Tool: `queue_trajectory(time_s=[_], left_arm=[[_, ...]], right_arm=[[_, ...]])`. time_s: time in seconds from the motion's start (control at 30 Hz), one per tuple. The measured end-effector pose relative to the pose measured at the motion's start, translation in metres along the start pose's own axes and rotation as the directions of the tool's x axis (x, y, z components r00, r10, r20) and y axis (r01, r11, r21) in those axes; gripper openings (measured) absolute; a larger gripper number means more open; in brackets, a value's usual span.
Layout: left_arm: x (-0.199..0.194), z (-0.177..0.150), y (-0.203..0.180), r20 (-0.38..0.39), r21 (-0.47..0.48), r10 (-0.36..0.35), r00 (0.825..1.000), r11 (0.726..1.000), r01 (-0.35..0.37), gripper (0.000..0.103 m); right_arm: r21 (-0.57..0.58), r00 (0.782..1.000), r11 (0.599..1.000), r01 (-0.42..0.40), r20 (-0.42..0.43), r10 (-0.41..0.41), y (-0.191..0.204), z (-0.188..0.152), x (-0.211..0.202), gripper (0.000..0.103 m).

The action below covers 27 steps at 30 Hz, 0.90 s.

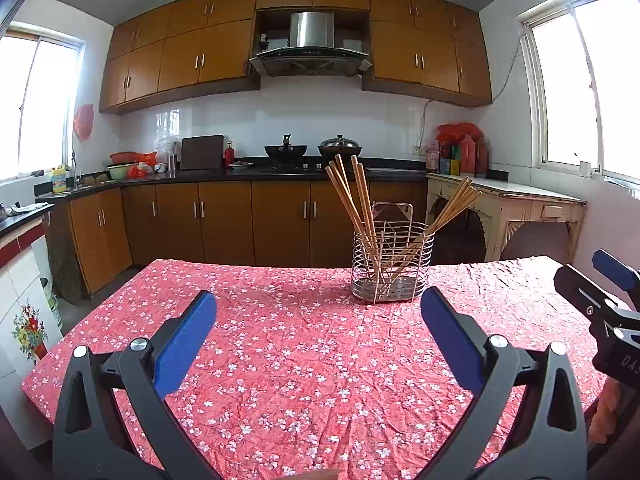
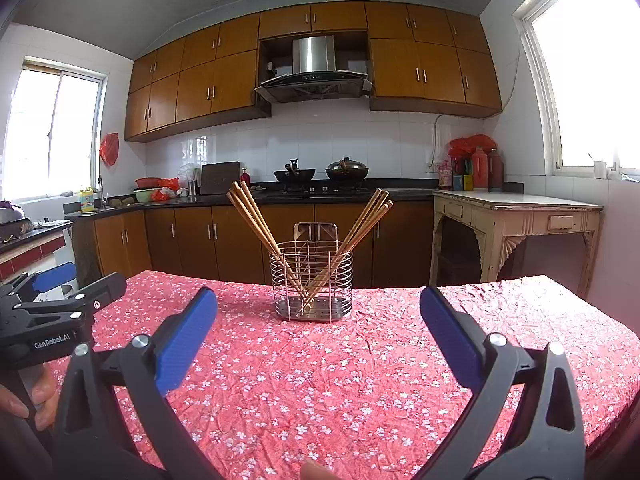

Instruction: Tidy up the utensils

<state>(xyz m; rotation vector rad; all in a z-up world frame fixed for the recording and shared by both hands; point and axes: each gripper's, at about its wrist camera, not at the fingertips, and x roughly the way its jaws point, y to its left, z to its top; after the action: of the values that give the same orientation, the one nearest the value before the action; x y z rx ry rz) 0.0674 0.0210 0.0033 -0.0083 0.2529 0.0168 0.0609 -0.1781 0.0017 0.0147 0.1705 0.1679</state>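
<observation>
A metal wire utensil holder (image 1: 392, 264) stands toward the far side of the table; it also shows in the right wrist view (image 2: 312, 280). Several wooden chopsticks (image 1: 360, 196) stand in it in two bunches, one leaning left (image 2: 256, 224) and one leaning right (image 2: 360, 228). My left gripper (image 1: 318, 308) is open and empty, above the cloth short of the holder. My right gripper (image 2: 318, 308) is open and empty, facing the holder. Each gripper shows at the edge of the other's view, the right one in the left wrist view (image 1: 612, 296) and the left one in the right wrist view (image 2: 56, 300).
The table has a red flowered cloth (image 1: 300, 360), seen too in the right wrist view (image 2: 340, 380). Behind it run brown kitchen cabinets and a dark counter (image 1: 280, 168) with woks. A worn cream side table (image 2: 516, 216) stands at the right wall.
</observation>
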Motion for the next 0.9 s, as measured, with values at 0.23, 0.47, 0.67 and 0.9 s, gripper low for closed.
queue_trajectory(time_s=[0.23, 0.47, 0.67, 0.9], left_arm=[[0.0016, 0.0005, -0.0013, -0.001, 0.002, 0.002, 1.000, 1.000, -0.002, 0.101], [0.0017, 0.0002, -0.0018, -0.002, 0.004, 0.002, 1.000, 1.000, -0.002, 0.101], [0.0018, -0.0001, -0.0028, -0.002, 0.004, 0.002, 1.000, 1.000, -0.002, 0.101], [0.0018, 0.0002, -0.0026, -0.002, 0.005, 0.002, 1.000, 1.000, -0.002, 0.101]], right_arm=[[0.002, 1.000, 1.000, -0.002, -0.001, 0.002, -0.0010, -0.0009, 0.0003, 0.099], [0.003, 1.000, 1.000, -0.002, -0.002, 0.002, -0.0005, -0.0006, 0.0002, 0.099], [0.005, 1.000, 1.000, -0.003, -0.003, 0.003, -0.0007, -0.0022, 0.0006, 0.099], [0.008, 1.000, 1.000, -0.004, -0.007, 0.004, -0.0018, -0.0047, 0.0024, 0.099]])
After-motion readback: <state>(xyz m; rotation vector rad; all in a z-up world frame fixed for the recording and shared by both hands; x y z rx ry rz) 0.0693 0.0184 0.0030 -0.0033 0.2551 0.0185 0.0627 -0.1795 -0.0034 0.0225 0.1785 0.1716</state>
